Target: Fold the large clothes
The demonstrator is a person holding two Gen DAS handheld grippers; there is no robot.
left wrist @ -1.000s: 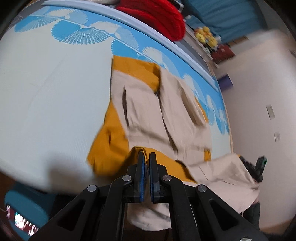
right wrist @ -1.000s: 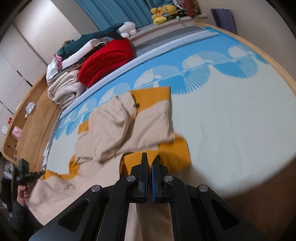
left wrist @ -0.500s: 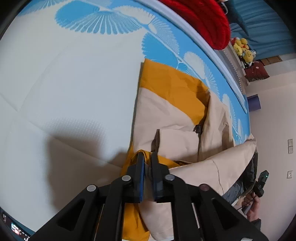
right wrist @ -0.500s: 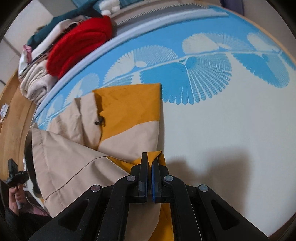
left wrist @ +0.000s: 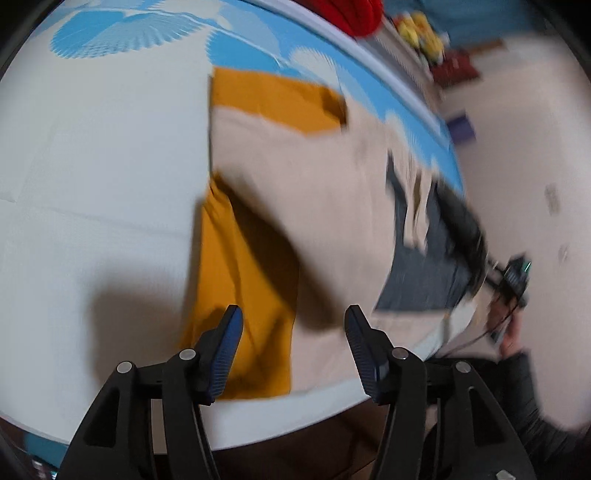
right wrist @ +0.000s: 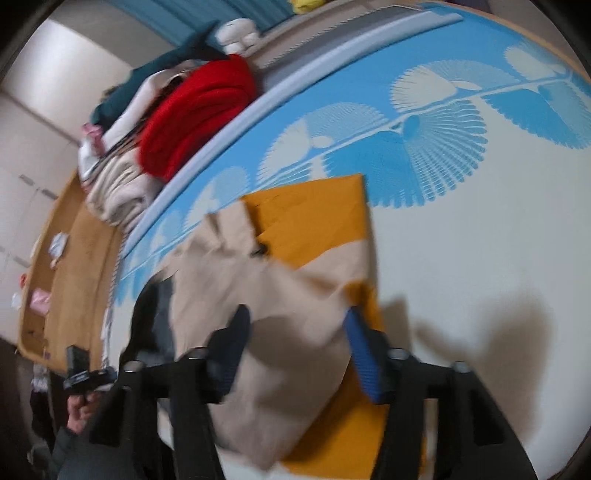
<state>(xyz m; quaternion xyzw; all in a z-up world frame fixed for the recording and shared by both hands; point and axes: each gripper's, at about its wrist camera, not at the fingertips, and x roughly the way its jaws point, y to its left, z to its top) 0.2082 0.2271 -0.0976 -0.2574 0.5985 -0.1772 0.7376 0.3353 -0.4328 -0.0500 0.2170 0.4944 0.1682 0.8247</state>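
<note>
A large beige and mustard-orange garment lies folded over on the white and blue bed cover. It also shows in the right wrist view, with a dark zip pull near its middle. My left gripper is open and empty just above the garment's near orange edge. My right gripper is open and empty over the beige fold. Both views are blurred by motion.
A stack of folded clothes with a red knit on top sits at the head of the bed. Yellow plush toys are beyond it. A wooden shelf stands at the left. The bed's near edge is close below the left gripper.
Both grippers were shut on the garment's orange edge, carried it across the bed, and have now opened and let it go. The folded layer lies dropped on the garment.
</note>
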